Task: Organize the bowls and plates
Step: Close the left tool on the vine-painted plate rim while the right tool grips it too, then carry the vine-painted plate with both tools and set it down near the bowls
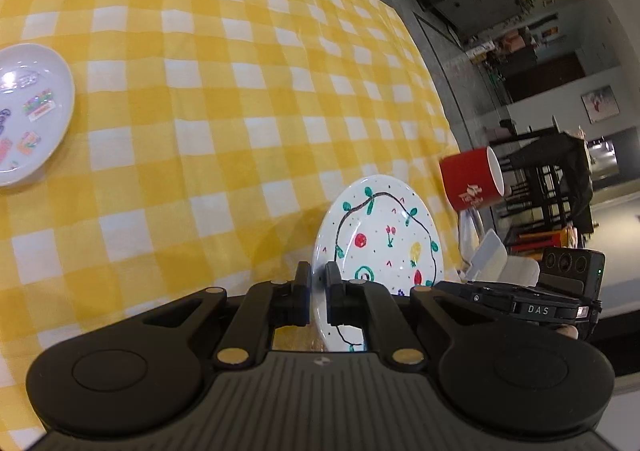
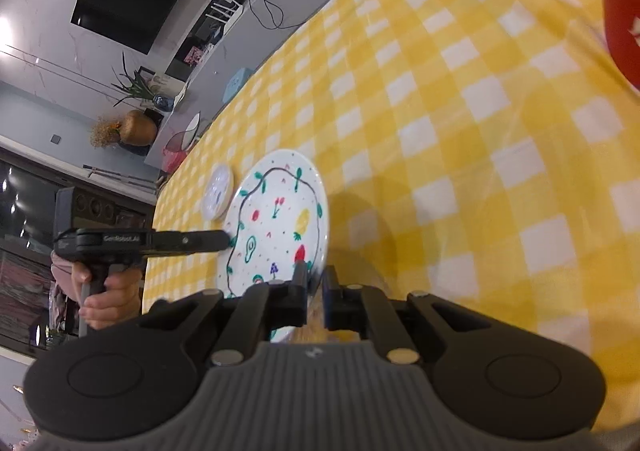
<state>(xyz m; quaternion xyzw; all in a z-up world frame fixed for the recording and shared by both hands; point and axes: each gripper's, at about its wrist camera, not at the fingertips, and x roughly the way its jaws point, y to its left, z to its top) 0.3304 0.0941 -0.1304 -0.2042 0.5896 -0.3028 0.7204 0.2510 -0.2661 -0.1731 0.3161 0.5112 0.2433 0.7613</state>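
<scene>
A white plate painted with fruit and a dark vine ring (image 1: 384,239) (image 2: 280,219) is held between both grippers, raised a little over the yellow checked tablecloth (image 1: 240,91) with its shadow below. My left gripper (image 1: 318,271) is shut on its near rim in the left wrist view, and shows as a black arm (image 2: 226,241) in the right wrist view. My right gripper (image 2: 315,275) is shut on the opposite rim; its body (image 1: 532,309) shows at the plate's right. A second white plate with stickers (image 1: 28,115) (image 2: 218,193) lies flat on the cloth, apart.
A red cup (image 1: 472,179) (image 2: 620,11) stands near the table's edge beyond the held plate. A hand (image 2: 108,295) grips the left gripper's handle. Past the table's edge are a floor, shelves, plants and a dark screen.
</scene>
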